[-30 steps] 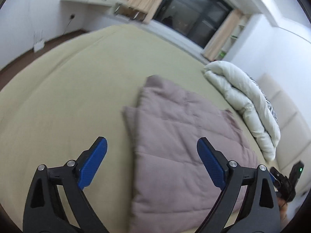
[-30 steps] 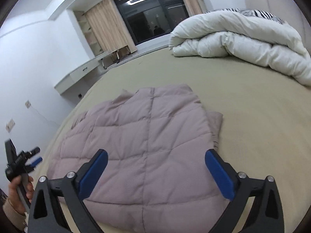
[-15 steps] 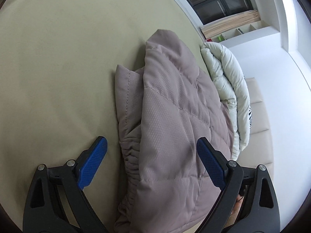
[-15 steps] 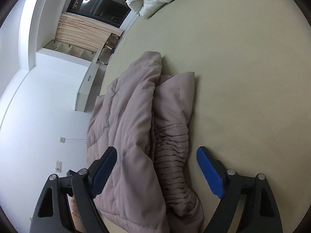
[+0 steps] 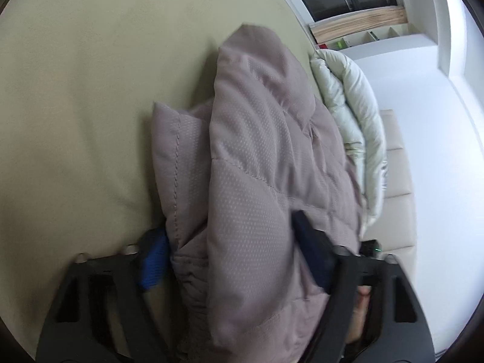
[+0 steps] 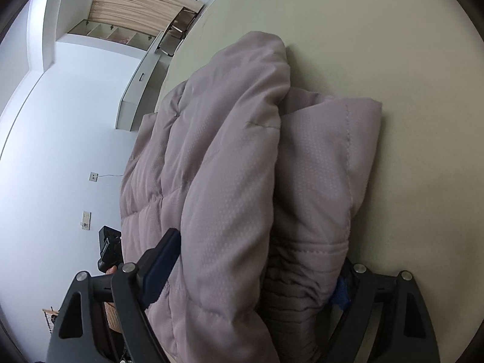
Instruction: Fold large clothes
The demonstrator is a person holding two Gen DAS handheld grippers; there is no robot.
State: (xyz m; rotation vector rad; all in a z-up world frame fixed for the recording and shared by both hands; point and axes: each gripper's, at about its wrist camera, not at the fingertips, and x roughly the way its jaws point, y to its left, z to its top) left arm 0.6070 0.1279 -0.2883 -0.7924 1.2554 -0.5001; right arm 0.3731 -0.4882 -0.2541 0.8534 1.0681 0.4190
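A mauve quilted puffer jacket (image 5: 260, 163) lies folded on the beige bed (image 5: 75, 106). In the left wrist view its near edge fills the space between my left gripper's (image 5: 233, 251) blue pads, which press into the padding on both sides. In the right wrist view the same jacket (image 6: 242, 166) sits between my right gripper's (image 6: 251, 272) pads, with the ribbed cuff by the right pad. Both grippers clamp the thick edge of the jacket.
A white duvet (image 5: 354, 115) is bunched at the head of the bed next to a padded headboard (image 5: 396, 181). A window with curtains (image 6: 142, 3) and a white cabinet (image 6: 136, 96) stand beyond the bed's far side.
Both grippers have moved forward onto the jacket's near edge and closed on it; half a second ago the jaws stood wide open just short of it.
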